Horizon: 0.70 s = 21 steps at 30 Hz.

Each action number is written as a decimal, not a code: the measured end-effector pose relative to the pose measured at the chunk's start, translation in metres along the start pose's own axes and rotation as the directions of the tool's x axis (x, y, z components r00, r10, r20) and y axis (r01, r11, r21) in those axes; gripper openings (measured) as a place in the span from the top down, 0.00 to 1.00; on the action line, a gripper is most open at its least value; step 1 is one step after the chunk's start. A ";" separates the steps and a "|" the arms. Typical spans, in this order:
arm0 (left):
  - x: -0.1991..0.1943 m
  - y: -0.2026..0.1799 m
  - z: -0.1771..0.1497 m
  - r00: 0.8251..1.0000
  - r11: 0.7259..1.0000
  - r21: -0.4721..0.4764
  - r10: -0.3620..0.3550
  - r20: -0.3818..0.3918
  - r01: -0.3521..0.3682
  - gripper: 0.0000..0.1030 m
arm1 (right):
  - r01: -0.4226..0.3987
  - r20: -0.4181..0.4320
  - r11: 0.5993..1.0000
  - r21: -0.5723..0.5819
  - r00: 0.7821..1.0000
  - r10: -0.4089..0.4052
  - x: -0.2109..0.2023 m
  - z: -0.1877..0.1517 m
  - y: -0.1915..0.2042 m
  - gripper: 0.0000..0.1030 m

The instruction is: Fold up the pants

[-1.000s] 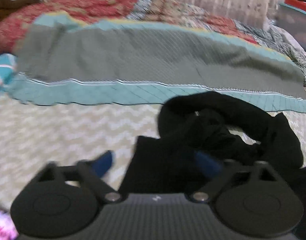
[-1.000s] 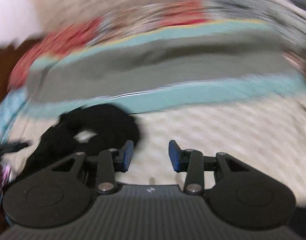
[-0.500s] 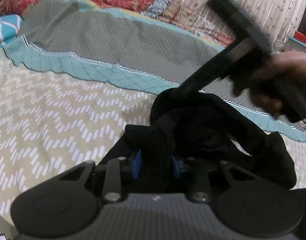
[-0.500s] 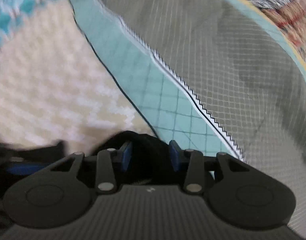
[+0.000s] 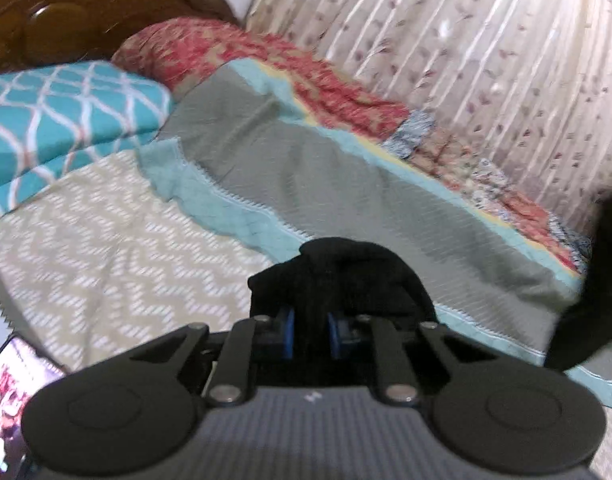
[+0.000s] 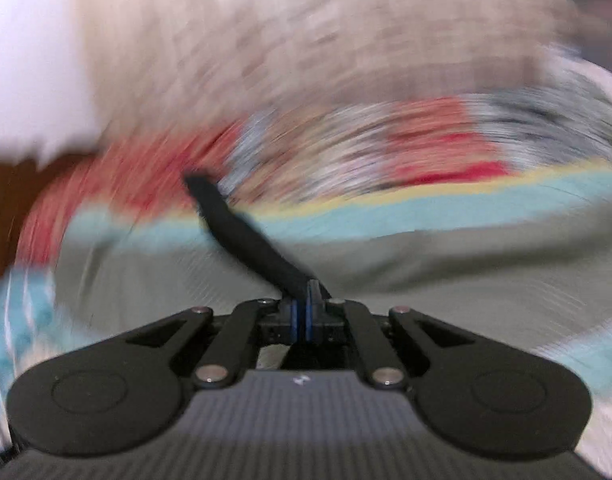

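Left hand-held gripper (image 5: 310, 334): jaws just closed further, blue pads now clamped on bunched black pants (image 5: 338, 276), fabric humped up in front of fingers, above zigzag bedspread (image 5: 105, 256). Right hand-held gripper (image 6: 305, 314): pads nearly touching, pinching thin strip of same pants, which runs up-left from jaws. Right view heavily motion-blurred. Behind: grey-teal quilt (image 5: 314, 176), teal patterned pillow (image 5: 57, 108), striped curtain (image 5: 486, 60). Dark fabric mass at right edge of left view, unclear.
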State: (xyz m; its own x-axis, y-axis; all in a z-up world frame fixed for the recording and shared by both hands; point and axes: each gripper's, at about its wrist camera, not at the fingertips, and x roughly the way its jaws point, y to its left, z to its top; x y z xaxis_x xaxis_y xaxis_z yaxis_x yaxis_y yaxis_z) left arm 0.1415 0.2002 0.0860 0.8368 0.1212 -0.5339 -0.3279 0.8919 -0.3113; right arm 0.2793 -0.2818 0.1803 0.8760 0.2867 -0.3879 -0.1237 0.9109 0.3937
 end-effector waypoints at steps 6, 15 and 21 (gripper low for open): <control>0.023 -0.012 -0.019 0.991 0.993 0.075 0.100 -0.084 -0.094 0.86 | 0.274 0.007 0.946 0.175 0.960 -0.280 -0.094 -0.061 -0.123 0.94; -0.014 -0.003 -0.015 0.999 0.999 -0.028 0.016 -0.043 -0.017 0.86 | 0.400 -0.096 0.829 0.390 0.913 -0.395 -0.142 -0.130 -0.181 0.94; -0.055 0.023 0.005 0.998 0.982 -0.183 -0.036 0.042 0.043 0.86 | 0.208 0.166 0.868 0.450 0.936 -0.310 -0.165 -0.053 -0.143 0.94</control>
State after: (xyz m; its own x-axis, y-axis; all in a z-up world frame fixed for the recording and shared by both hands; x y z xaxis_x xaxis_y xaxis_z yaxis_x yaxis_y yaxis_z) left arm 0.0898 0.2165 0.1120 0.8658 0.1074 -0.4887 -0.3661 0.8017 -0.4725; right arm 0.1276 -0.4432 0.1436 0.9357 -0.0638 -0.3470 0.2849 0.7167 0.6365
